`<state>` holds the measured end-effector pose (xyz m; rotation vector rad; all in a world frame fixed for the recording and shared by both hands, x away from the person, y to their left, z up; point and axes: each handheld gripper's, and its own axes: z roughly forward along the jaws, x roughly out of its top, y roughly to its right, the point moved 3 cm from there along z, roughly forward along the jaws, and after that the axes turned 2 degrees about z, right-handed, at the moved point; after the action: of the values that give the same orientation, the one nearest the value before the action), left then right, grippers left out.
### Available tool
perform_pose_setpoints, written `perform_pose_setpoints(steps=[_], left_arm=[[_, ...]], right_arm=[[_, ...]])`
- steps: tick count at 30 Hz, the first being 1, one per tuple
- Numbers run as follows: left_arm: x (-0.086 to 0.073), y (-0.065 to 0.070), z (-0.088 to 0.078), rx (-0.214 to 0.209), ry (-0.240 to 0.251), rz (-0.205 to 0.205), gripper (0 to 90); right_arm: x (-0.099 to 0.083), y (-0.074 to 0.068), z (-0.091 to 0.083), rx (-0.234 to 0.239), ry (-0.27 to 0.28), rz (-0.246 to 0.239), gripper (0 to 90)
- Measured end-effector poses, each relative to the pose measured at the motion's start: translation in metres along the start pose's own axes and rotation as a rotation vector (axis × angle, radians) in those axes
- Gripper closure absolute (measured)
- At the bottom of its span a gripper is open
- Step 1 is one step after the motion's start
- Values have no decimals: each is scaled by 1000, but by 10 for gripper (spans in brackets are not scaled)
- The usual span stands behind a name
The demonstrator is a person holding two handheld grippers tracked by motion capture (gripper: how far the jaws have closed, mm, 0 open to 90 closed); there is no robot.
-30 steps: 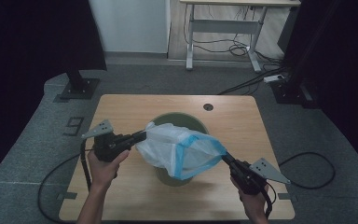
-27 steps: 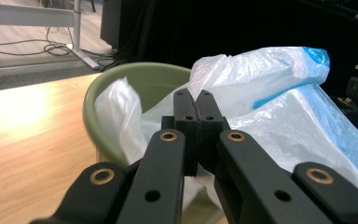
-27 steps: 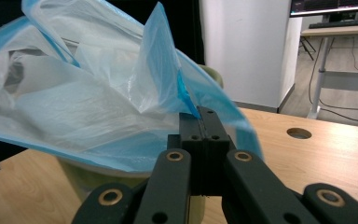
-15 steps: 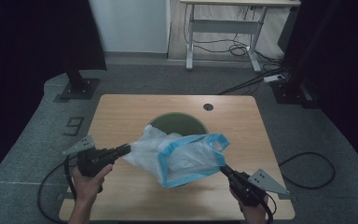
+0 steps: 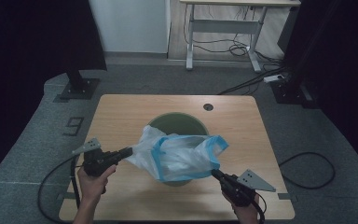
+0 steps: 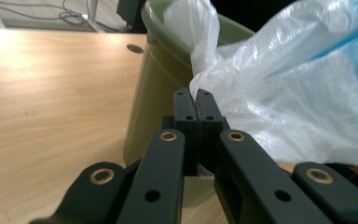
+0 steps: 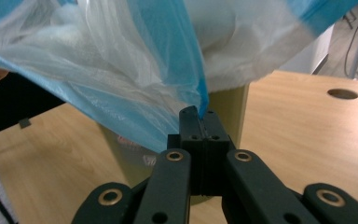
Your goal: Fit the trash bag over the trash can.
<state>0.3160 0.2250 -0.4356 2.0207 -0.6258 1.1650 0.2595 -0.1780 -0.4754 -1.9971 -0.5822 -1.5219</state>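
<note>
Bag (image 5: 179, 156) hangs stretched between both tongs over the green bin (image 5: 177, 125) at table (image 5: 121, 112) centre — left gripper (image 5: 129, 152) clamped on its white edge, right gripper (image 5: 214, 173) clamped on the blue-trimmed rim. Its mouth spans roughly left to right, sitting above and slightly toward the person from the bin opening. Both hands about equally close, so my read: next move is spreading the rim out and down over the bin's lip.
</note>
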Motion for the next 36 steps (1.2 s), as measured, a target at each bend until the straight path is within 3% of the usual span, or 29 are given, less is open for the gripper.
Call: perform_pose_setpoints(steps=[9, 16, 20, 26, 28, 31, 36], left_arm=[[-12, 2, 5, -14, -30, -1, 896], [-13, -1, 8, -2, -44, -10, 895], [-11, 1, 5, 8, -28, 14, 885], [6, 23, -21, 22, 86, 94, 546], [11, 29, -24, 21, 99, 109, 514], [26, 44, -24, -8, 88, 153, 443], [40, 52, -13, -5, 44, 193, 393]], right_arm=[[-16, -8, 1, 28, -35, 6, 890], [-27, -11, 6, 37, -70, 8, 890], [-27, -9, 10, 25, -82, 23, 890], [-25, -11, 10, 17, -81, 13, 890], [-24, -12, 9, 16, -77, 13, 890], [-21, -11, 5, 11, -65, 7, 889], [-19, -9, 3, 2, -59, 8, 890]])
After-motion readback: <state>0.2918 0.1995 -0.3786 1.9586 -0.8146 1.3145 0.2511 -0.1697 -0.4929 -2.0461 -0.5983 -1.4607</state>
